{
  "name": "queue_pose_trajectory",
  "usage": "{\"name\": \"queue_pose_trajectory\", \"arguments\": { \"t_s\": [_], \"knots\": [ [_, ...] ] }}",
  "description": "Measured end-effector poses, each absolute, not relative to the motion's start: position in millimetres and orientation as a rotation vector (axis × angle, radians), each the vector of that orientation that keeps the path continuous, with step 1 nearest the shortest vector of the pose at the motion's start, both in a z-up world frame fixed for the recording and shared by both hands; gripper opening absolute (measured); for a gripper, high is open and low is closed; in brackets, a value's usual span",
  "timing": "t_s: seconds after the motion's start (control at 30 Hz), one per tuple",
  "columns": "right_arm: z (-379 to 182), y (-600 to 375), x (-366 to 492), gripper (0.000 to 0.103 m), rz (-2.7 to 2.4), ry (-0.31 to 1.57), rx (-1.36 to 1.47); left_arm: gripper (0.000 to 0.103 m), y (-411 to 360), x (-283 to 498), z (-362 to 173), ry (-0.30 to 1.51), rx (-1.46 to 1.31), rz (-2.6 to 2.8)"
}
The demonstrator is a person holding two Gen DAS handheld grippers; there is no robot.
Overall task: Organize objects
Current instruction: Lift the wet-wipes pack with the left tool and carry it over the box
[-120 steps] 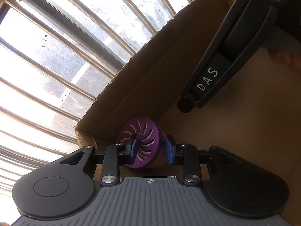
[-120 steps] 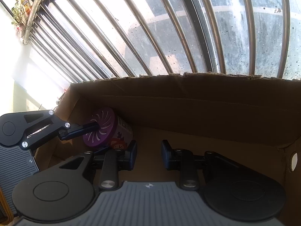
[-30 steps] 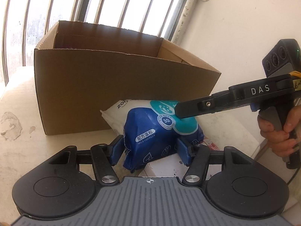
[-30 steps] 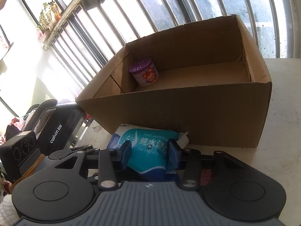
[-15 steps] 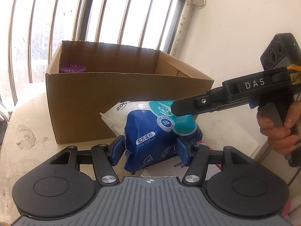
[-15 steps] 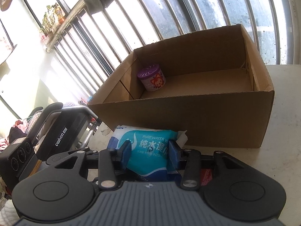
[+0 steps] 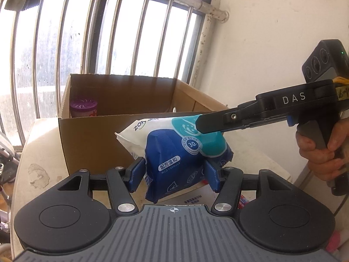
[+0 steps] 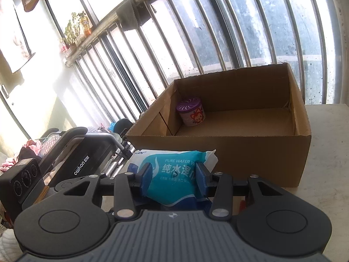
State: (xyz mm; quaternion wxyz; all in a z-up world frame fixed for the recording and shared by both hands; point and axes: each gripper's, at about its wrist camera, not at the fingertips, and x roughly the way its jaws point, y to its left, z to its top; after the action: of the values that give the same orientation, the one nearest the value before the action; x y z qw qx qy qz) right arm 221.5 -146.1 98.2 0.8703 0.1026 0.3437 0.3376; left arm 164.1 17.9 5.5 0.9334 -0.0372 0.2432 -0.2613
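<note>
Wipes pack [image 7: 174, 157], blue and teal with a white end, sits low in the middle of the left wrist view, clear of the pale tabletop [image 7: 39, 157] and clamped from two sides. Left gripper [image 7: 173, 174] has its blue pads [image 7: 136, 173] pressed against the dark blue lower part of the pack, gripping it. Right gripper [image 8: 173, 180] enters the left view from the right edge, a hand [image 7: 320, 150] on its handle, and bites the teal upper end; in the right wrist view its own pads squeeze the teal face of the pack at lower centre, so it too is closed on the pack. Cardboard box [image 7: 91, 142] stands open-topped just behind the pack, in the middle of both frames. Purple-lidded canister [image 8: 191, 111] stands upright in the box's far left corner. Window bars [image 7: 87, 32] fill the upper left of the left view, and a white wall [image 7: 272, 32] the upper right
</note>
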Motion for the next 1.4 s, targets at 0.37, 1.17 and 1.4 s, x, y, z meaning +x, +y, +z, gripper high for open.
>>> {"name": "queue_pose_trajectory", "arguments": {
  "t_s": [0.37, 1.17, 1.4],
  "knots": [
    [112.9, -153.8, 206.9, 0.047, 0.693, 0.662, 0.243, 0.058, 7.5, 157.4, 19.3, 0.454, -0.042, -0.536],
    [158.7, -152.2, 227.4, 0.047, 0.653, 0.522, 0.202, 0.056, -9.6, 203.0, 56.3, 0.413, -0.04, -0.526],
    [146.4, -152.2, 289.3, 0.047, 0.596, 0.571, 0.259, 0.056, -19.7, 266.3, 61.7, 0.483, 0.001, -0.539]
  ]
}}
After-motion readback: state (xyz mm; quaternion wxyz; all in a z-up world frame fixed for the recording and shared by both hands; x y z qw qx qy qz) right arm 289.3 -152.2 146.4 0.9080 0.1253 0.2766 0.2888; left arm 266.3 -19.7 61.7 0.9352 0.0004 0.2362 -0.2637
